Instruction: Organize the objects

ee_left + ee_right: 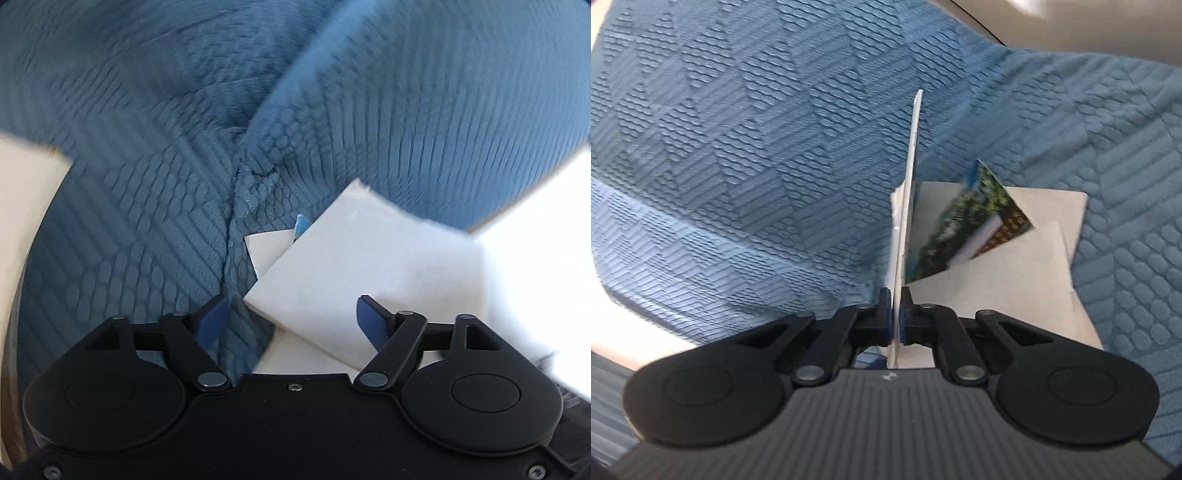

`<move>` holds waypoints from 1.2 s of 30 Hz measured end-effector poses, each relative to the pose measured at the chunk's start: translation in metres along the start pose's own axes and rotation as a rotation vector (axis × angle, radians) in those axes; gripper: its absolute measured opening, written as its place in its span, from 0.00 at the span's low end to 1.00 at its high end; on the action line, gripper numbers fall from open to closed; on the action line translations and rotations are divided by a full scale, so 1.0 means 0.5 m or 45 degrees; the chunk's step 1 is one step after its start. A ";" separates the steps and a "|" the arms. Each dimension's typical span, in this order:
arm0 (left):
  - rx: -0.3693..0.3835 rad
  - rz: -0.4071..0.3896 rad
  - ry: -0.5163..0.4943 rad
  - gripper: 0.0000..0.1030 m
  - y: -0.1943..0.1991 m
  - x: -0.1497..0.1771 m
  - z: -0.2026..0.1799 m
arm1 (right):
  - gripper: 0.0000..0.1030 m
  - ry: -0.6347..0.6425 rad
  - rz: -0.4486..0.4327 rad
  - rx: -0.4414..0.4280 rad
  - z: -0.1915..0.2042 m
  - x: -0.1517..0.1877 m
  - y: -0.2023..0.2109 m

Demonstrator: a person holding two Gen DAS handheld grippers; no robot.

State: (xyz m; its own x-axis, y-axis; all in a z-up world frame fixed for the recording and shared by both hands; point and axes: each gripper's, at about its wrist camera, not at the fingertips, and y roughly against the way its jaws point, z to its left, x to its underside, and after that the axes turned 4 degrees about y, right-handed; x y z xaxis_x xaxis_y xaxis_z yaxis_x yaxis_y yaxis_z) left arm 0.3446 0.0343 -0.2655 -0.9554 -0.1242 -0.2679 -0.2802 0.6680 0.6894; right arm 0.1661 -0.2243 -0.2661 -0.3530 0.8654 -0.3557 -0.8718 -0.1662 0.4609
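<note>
My right gripper [894, 300] is shut on a thin white card [911, 177], which stands on edge and points away from me. A printed card with green foliage [971, 221] fans out to the right from the same grip; I cannot tell whether the pads hold it too. Below them, white sheets [1019, 288] lie flat on the blue textured blanket [738, 147]. My left gripper [291, 319] is open above a white card [354, 258], touching nothing. A smaller white card [267, 251] and a blue corner [303, 226] peek out behind it.
The blanket [147, 221] rises in a fold [266, 147] ahead of the left gripper. Pale surfaces show at the left edge [22, 192] and bright white at the right [535, 240]. A beige surface [1089, 29] borders the blanket at the top right.
</note>
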 end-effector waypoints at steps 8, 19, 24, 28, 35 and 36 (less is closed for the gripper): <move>0.368 0.118 0.417 0.76 0.063 -0.002 0.094 | 0.06 -0.048 0.035 -0.099 0.037 -0.003 0.043; 0.558 0.249 0.659 0.83 0.107 0.058 0.153 | 0.06 -0.141 0.047 -0.231 0.060 0.012 0.083; 0.696 0.297 0.779 0.84 0.101 0.078 0.174 | 0.06 -0.181 0.082 -0.280 0.079 0.034 0.081; 0.761 0.312 0.849 0.84 0.097 0.081 0.195 | 0.06 -0.232 0.129 -0.303 0.085 0.064 0.083; 0.829 0.333 0.852 0.70 0.105 0.068 0.218 | 0.06 -0.395 0.170 -0.362 0.083 0.095 0.096; 0.831 0.340 0.845 0.67 0.108 0.068 0.220 | 0.06 -0.398 0.172 -0.368 0.085 0.096 0.098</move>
State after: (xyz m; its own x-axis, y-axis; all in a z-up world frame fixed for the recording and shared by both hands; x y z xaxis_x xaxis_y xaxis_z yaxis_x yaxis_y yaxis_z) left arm 0.3075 0.1469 -0.3115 -0.8944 -0.1648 0.4158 -0.1308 0.9854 0.1092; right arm 0.1207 -0.1709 -0.2258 -0.3896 0.9207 -0.0243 -0.8997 -0.3748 0.2240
